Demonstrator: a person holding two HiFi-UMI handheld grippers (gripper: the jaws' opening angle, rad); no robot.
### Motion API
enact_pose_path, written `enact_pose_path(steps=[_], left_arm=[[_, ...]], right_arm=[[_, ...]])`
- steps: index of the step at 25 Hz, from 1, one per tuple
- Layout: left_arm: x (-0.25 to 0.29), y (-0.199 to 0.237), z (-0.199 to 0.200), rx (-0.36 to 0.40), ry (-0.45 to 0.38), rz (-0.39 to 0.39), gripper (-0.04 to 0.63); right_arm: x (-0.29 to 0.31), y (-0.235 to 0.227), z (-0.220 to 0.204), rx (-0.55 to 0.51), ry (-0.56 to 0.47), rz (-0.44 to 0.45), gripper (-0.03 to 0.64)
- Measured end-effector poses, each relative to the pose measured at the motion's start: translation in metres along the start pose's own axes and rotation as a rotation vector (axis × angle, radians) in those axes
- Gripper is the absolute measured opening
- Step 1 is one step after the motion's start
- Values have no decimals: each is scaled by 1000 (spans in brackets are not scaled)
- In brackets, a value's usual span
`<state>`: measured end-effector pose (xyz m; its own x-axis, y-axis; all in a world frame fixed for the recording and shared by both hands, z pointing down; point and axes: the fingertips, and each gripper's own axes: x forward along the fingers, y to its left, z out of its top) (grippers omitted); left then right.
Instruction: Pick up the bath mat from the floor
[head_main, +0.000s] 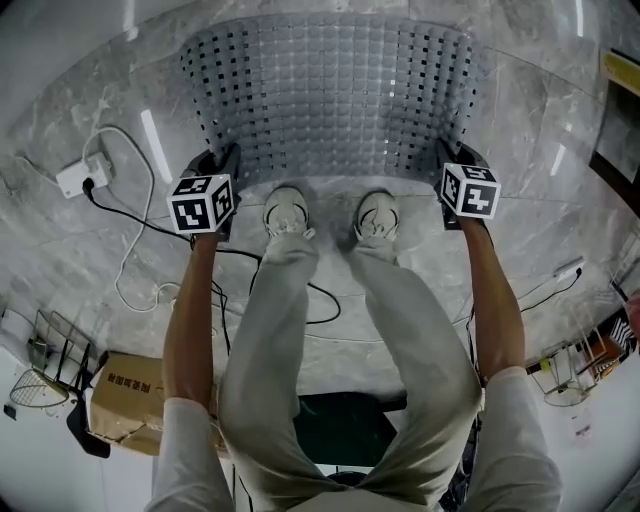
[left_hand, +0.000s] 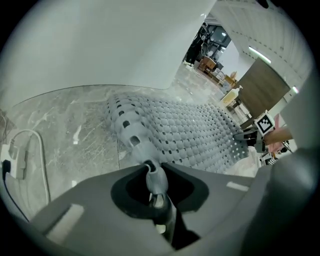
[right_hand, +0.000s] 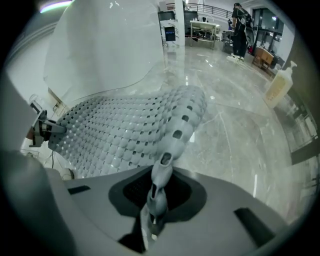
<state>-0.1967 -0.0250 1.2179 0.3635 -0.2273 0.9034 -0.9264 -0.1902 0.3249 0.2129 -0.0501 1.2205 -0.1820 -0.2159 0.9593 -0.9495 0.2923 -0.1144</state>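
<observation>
while most of the grey bath mat (head_main: 330, 95) lies on the marble floor (head_main: 80, 85) ahead of the person's shoes (head_main: 288, 212), left gripper (left_hand: 156, 196) and right gripper (right_hand: 154, 199) each clamp a lifted near corner.

Head view looks steeply down; both gripper views, close in, share the bath mat (head_main: 330, 95).
</observation>
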Motion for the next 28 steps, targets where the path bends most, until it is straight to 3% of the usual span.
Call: enact_pose_path(steps=[13,28], left_arm=[[-81,-61,60,-12,-41,-68,49],[-214,-117,112,-15,-110,-102,48]], right_arm=[[-101,51,51,-16,-39,85,58],[-246,85,101,-30,-116,125,57]])
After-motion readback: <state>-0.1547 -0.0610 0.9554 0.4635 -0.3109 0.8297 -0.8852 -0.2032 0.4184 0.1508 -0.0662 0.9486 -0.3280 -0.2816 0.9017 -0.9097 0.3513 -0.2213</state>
